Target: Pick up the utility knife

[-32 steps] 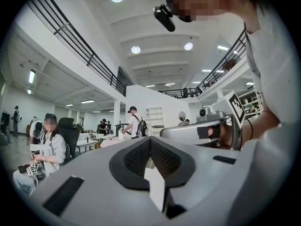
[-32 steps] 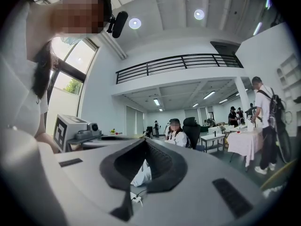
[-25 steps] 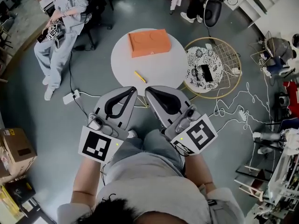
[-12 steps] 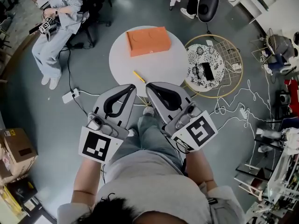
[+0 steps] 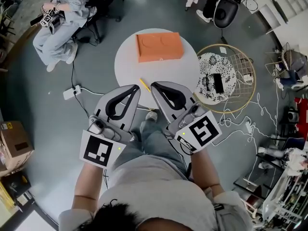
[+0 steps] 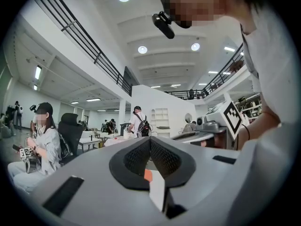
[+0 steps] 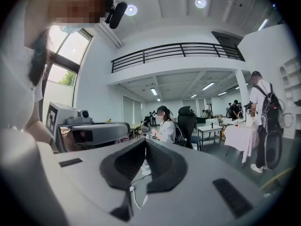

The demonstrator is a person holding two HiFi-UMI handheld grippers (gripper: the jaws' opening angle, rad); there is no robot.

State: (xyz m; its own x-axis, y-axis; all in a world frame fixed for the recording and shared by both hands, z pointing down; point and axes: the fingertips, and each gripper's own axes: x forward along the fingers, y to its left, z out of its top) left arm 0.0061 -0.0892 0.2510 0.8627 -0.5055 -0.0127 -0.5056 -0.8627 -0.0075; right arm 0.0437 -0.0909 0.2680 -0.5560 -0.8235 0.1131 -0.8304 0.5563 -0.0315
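Note:
The yellow utility knife point(image 5: 144, 84) lies slantwise near the front edge of the round white table point(image 5: 168, 71). An orange box point(image 5: 159, 46) sits at the back of the table. In the head view my left gripper point(image 5: 136, 87) and right gripper point(image 5: 153, 85) are side by side at the table's near edge. The knife lies between their tips, and neither tip touches it. Both grippers are shut and empty, with the jaws meeting at the tips in the left gripper view point(image 6: 150, 138) and in the right gripper view point(image 7: 145, 140). Neither gripper view shows the knife.
A gold wire side table point(image 5: 243, 66) with a patterned round plate and a black phone point(image 5: 216, 82) stands to the right. A seated person point(image 5: 62, 28) is at the far left. On the floor are a power strip point(image 5: 70, 91), cables and a cardboard box point(image 5: 14, 146).
Both grippers have moved forward to the table's edge, so their tips now flank the knife. They stay shut. My leg has stepped forward under them.

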